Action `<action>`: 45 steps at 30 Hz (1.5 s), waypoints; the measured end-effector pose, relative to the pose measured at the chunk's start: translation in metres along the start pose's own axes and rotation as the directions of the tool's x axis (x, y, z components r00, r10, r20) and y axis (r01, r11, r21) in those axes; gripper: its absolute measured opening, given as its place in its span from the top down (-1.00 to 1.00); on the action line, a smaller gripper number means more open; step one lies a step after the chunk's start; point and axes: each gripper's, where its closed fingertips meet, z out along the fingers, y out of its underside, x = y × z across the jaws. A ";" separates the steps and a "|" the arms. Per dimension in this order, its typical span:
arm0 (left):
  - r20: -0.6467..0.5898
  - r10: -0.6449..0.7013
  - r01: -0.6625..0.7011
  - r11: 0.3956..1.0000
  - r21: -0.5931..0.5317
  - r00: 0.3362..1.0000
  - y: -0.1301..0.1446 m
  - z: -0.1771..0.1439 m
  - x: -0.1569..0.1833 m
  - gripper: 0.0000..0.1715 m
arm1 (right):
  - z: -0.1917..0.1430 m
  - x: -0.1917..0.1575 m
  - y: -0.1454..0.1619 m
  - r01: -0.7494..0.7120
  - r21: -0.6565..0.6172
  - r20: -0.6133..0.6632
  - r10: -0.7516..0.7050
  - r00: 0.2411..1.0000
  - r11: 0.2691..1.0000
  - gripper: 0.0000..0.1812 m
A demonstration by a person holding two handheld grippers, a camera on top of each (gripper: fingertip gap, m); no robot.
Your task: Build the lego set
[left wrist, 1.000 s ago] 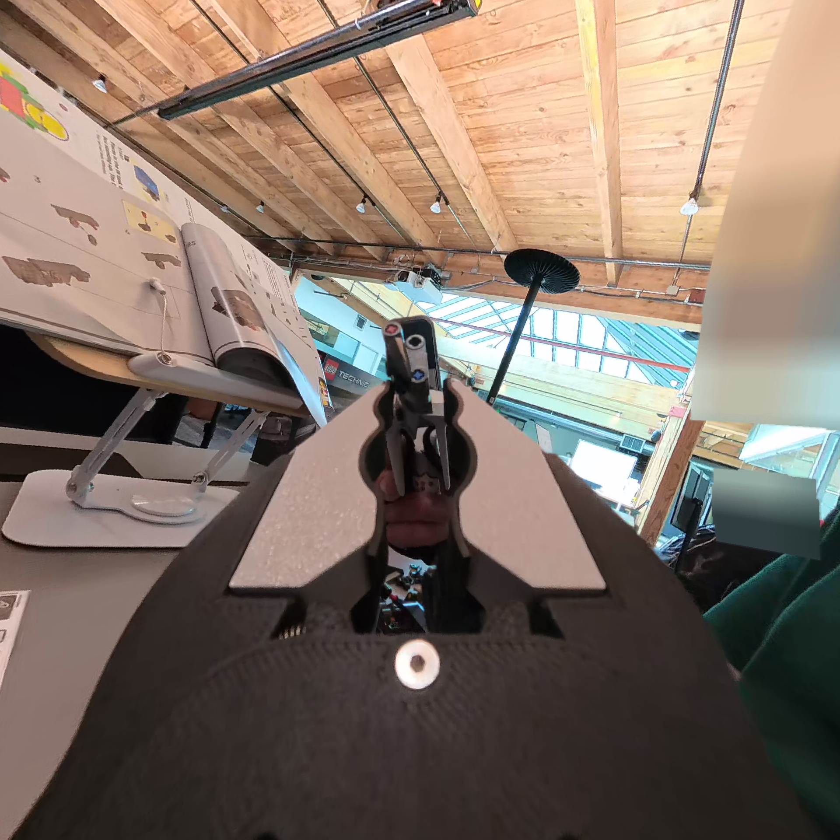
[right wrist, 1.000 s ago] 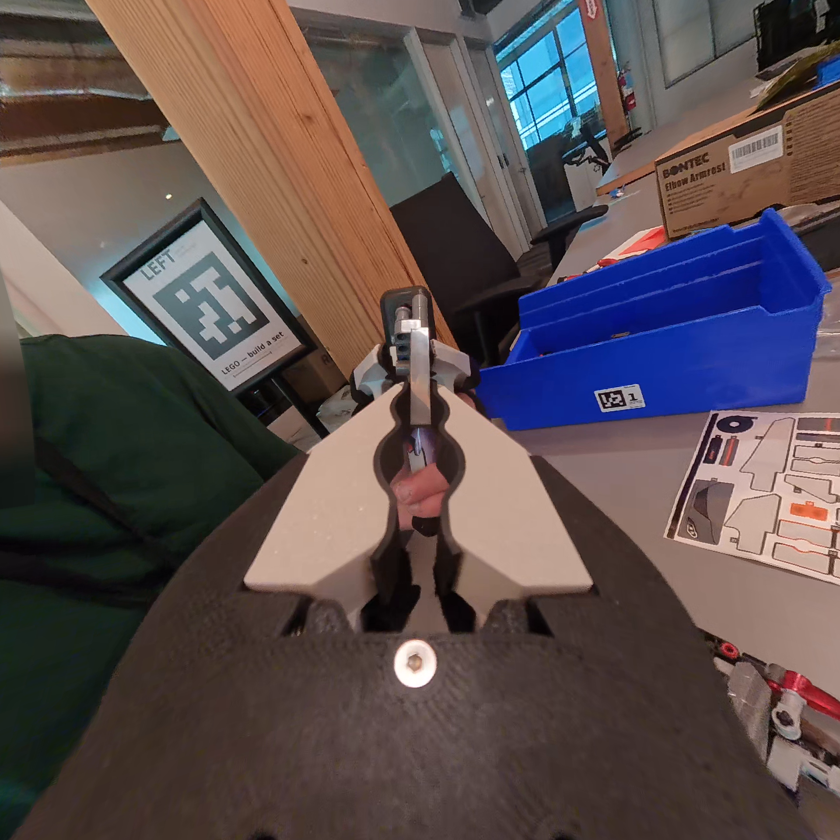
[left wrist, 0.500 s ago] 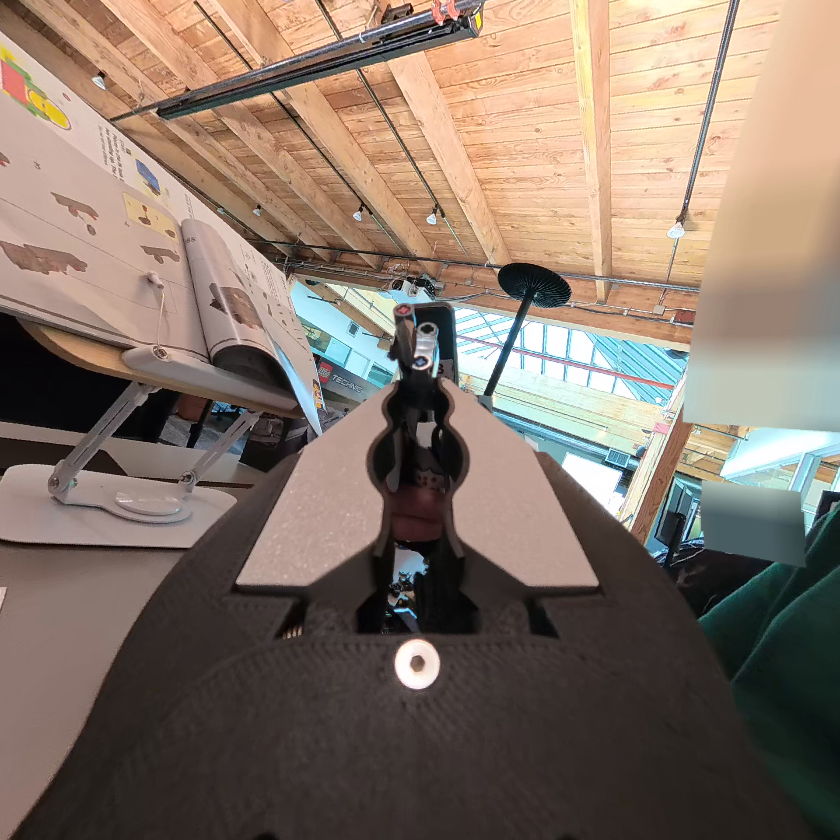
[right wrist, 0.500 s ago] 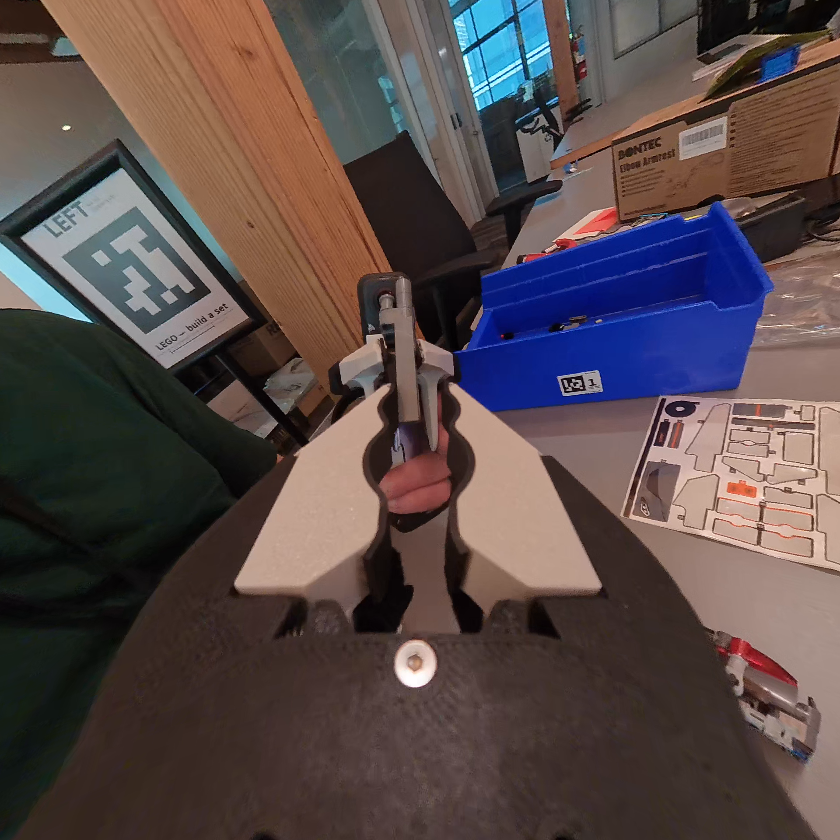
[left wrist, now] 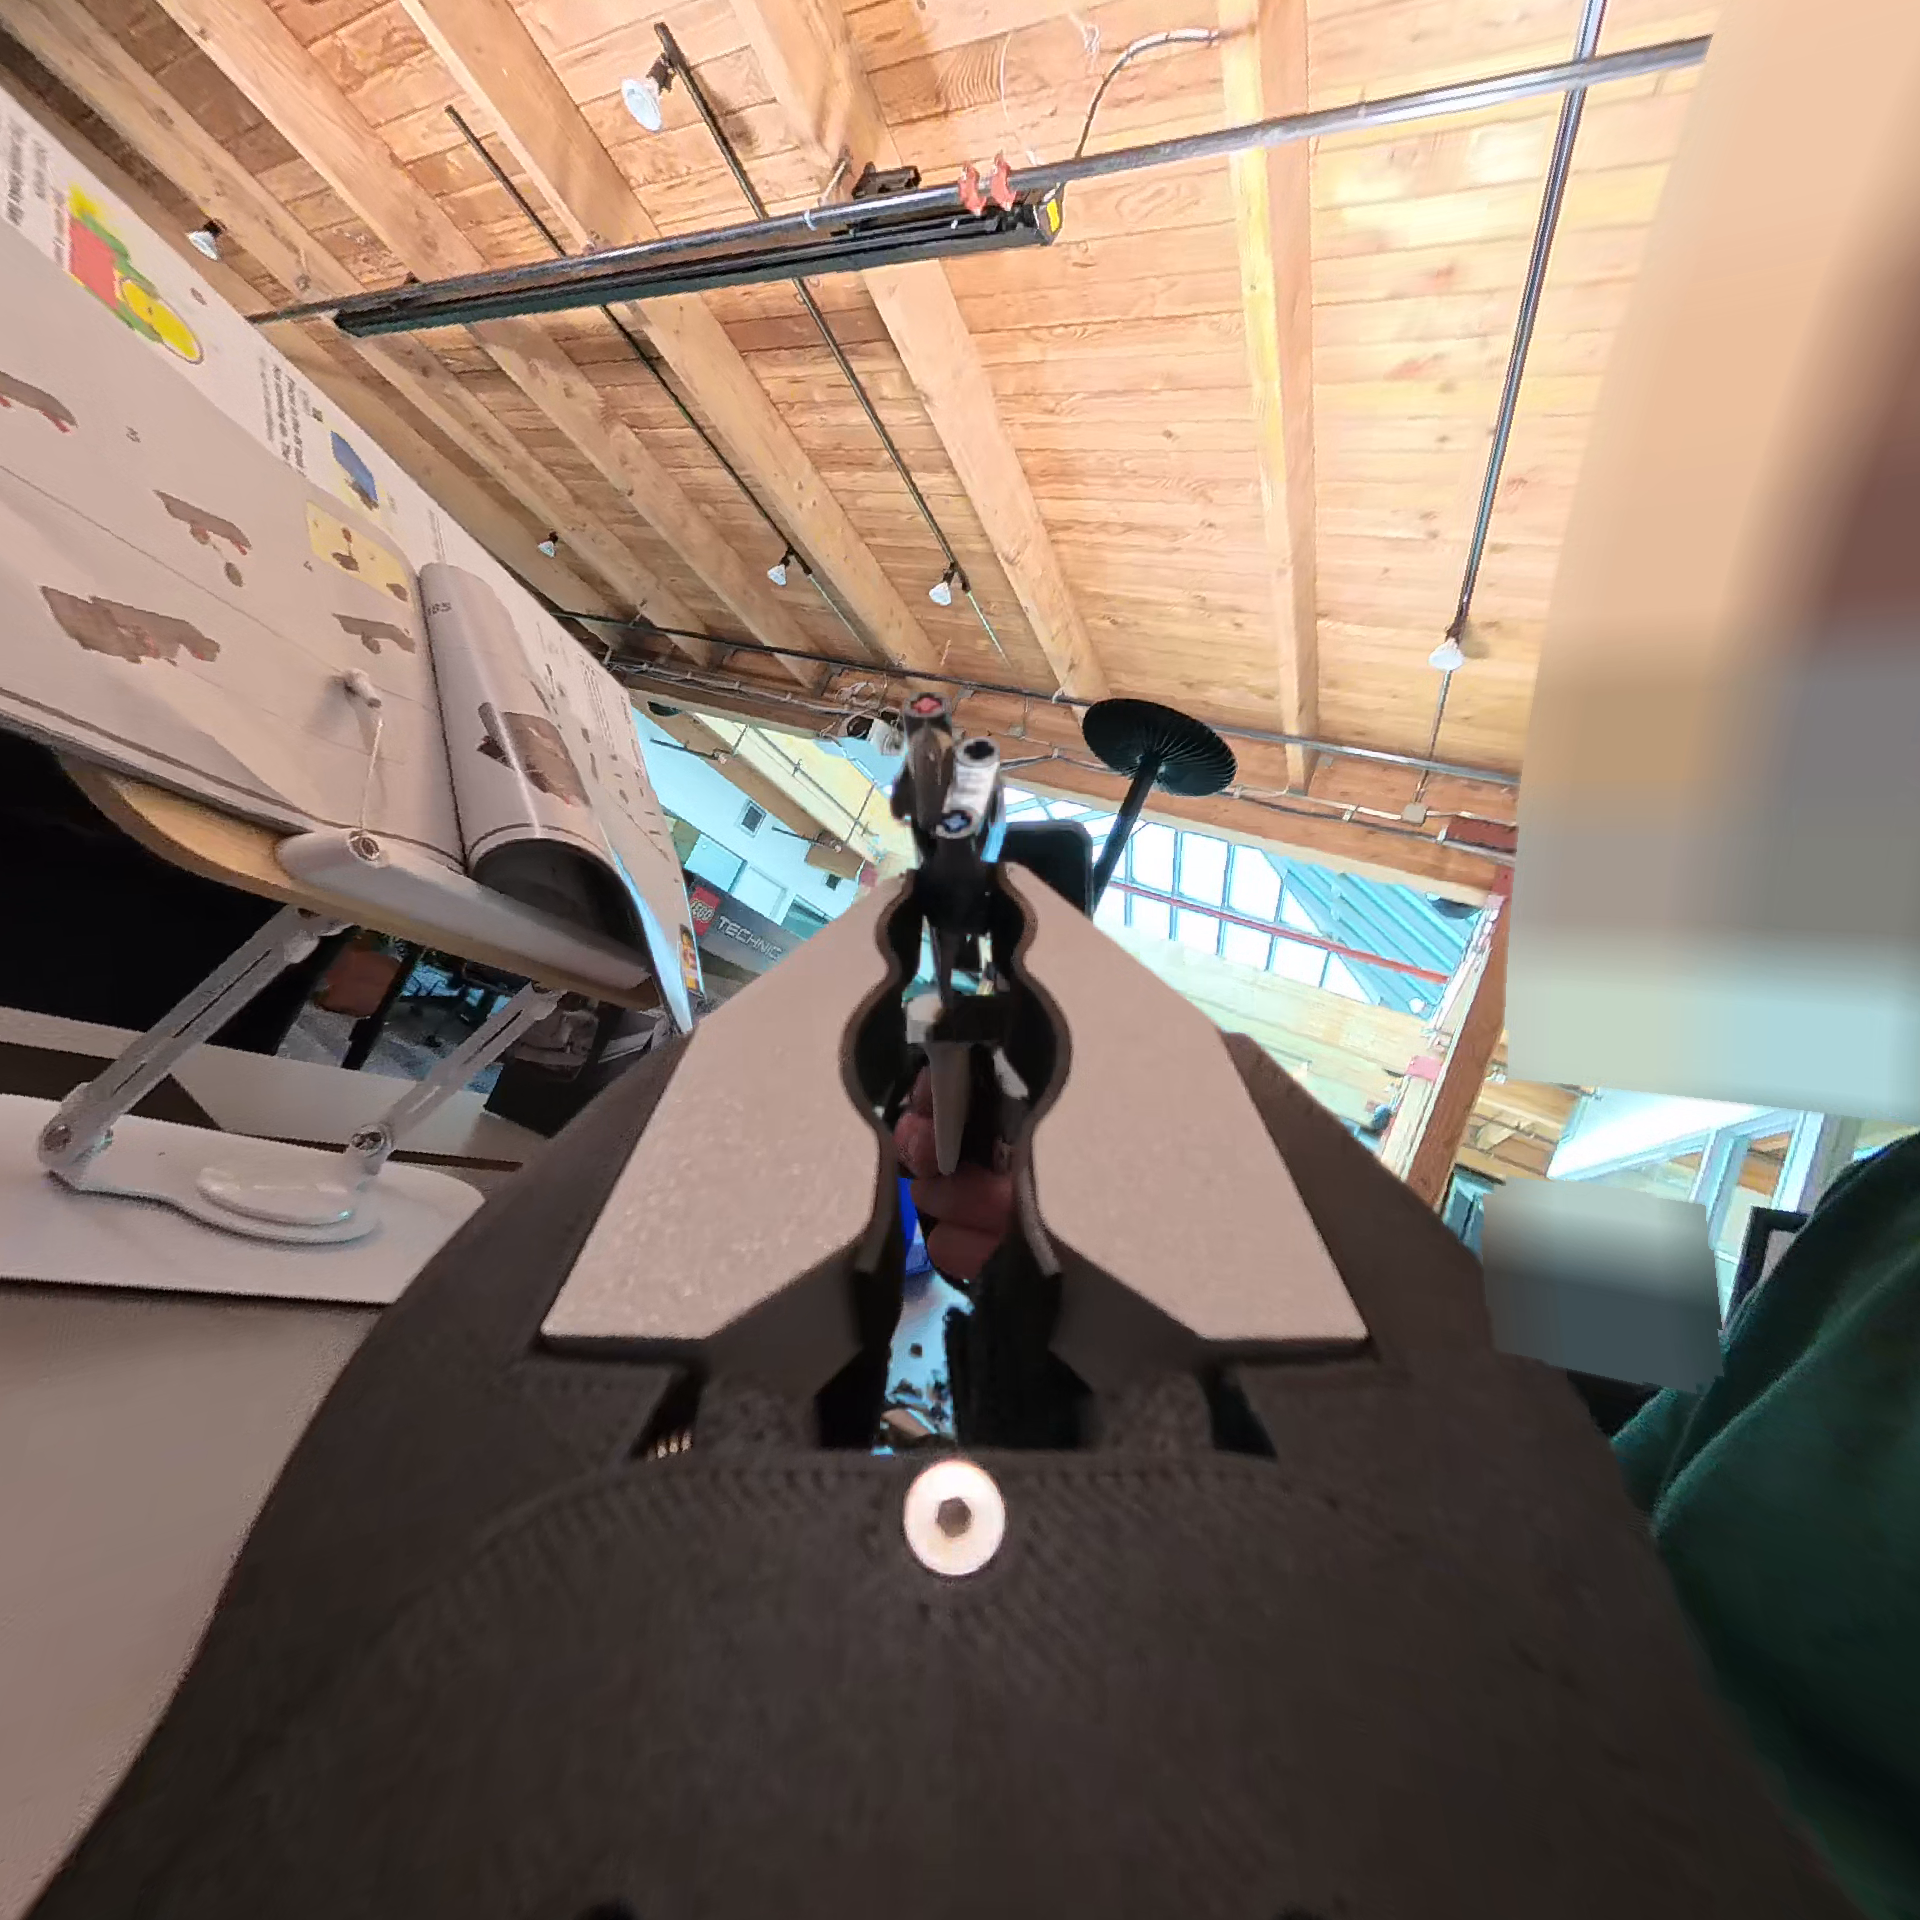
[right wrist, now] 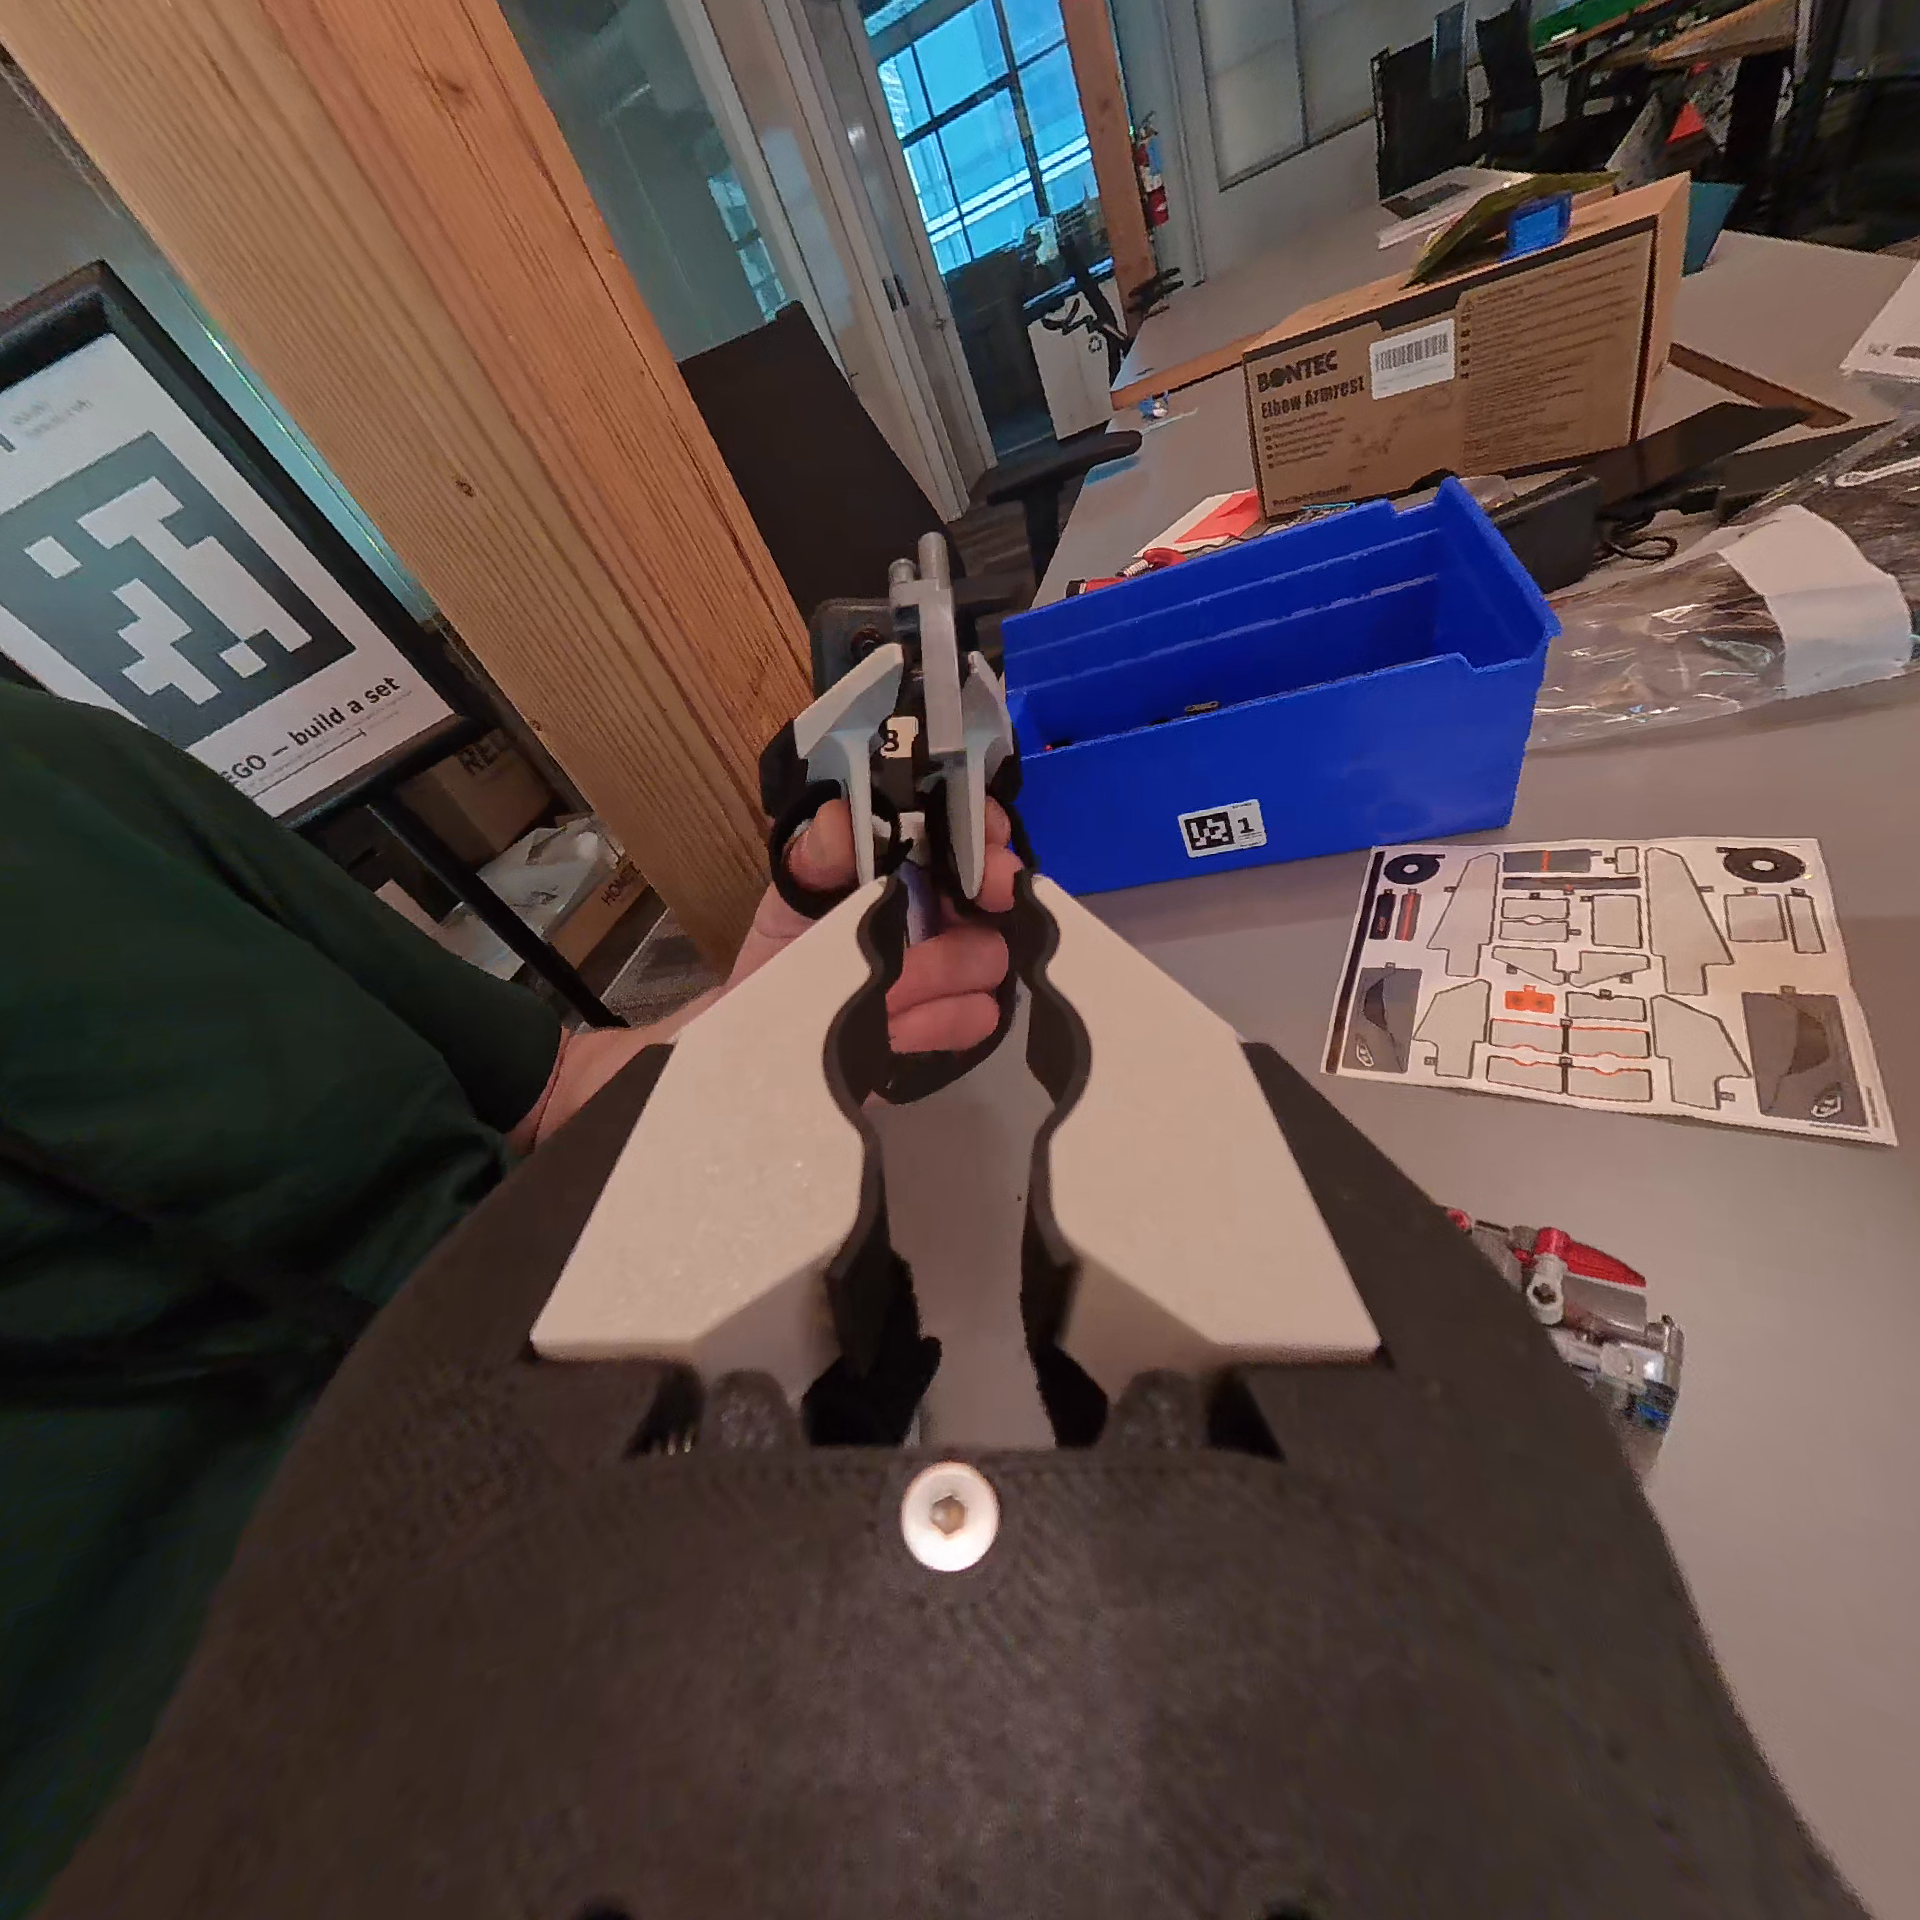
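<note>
While both tongs point at each other, left tongs [left wrist: 951,894] clamped on a small lego piece [left wrist: 948,790], right tongs [right wrist: 951,914] apart, blue bin [right wrist: 1288,717] and sticker sheet [right wrist: 1600,987] on the worktop [right wrist: 1766,1226].

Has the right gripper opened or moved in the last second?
Yes. The right gripper opened and tilted down: the blue bin sits lower in view, showing more table.

Your grey worktop [right wrist: 1714,1299] carries a blue bin [right wrist: 1278,707], a sticker sheet [right wrist: 1600,987] just in front of it, a partly built model [right wrist: 1579,1309], and a cardboard box [right wrist: 1455,364] behind.
</note>
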 end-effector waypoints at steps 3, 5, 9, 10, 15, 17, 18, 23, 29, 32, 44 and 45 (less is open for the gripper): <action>-0.008 -0.041 0.041 0.999 0.034 0.999 -0.006 -0.004 -0.002 0.89 | -0.005 -0.002 0.003 -0.002 0.004 -0.009 0.002 1.000 1.000 0.80; -0.026 -0.046 0.047 0.998 0.048 0.999 -0.009 -0.006 0.000 0.89 | -0.006 -0.004 0.005 0.001 0.002 -0.013 -0.001 1.000 1.000 0.80; -0.026 -0.046 0.047 0.997 0.060 0.999 -0.013 -0.008 0.000 0.89 | -0.007 -0.009 0.009 0.018 -0.020 -0.026 -0.018 0.999 1.000 0.79; -0.024 -0.046 0.048 0.997 0.062 0.999 -0.014 -0.009 0.000 0.89 | -0.007 -0.010 0.011 0.024 -0.028 -0.033 -0.025 0.999 0.999 0.79; -0.011 -0.036 0.037 0.998 0.059 0.999 -0.015 -0.011 -0.001 0.89 | -0.008 -0.013 0.023 0.065 -0.094 -0.082 -0.073 0.994 0.993 0.78; -0.005 -0.029 0.029 0.998 0.054 1.000 -0.014 -0.012 -0.002 0.89 | -0.005 -0.018 0.037 0.098 -0.161 -0.081 -0.112 0.990 0.982 0.73; -0.001 -0.026 0.026 0.998 0.049 1.000 -0.014 -0.012 -0.003 0.89 | -0.002 -0.022 0.047 0.112 -0.203 -0.071 -0.129 0.989 0.973 0.69; 0.000 -0.031 0.031 0.999 0.042 1.000 -0.010 -0.011 -0.005 0.89 | 0.012 -0.034 0.099 0.168 -0.379 -0.050 -0.201 0.978 0.910 0.63; 0.005 -0.040 0.039 0.998 0.047 0.999 -0.011 -0.014 -0.008 0.89 | 0.014 -0.037 0.147 0.168 -0.520 -0.065 -0.235 0.970 0.837 0.59; 0.007 -0.042 0.042 0.998 0.047 0.999 -0.010 -0.015 -0.010 0.90 | 0.012 -0.036 0.162 0.168 -0.562 -0.083 -0.257 0.963 0.810 0.57; 0.006 -0.053 0.052 0.997 0.049 0.999 -0.010 -0.017 -0.012 0.90 | 0.011 -0.023 0.208 0.161 -0.706 -0.122 -0.342 0.932 0.690 0.59; 0.006 -0.054 0.054 0.997 0.049 0.999 -0.010 -0.017 -0.012 0.90 | 0.011 -0.023 0.210 0.158 -0.706 -0.122 -0.338 0.933 0.690 0.61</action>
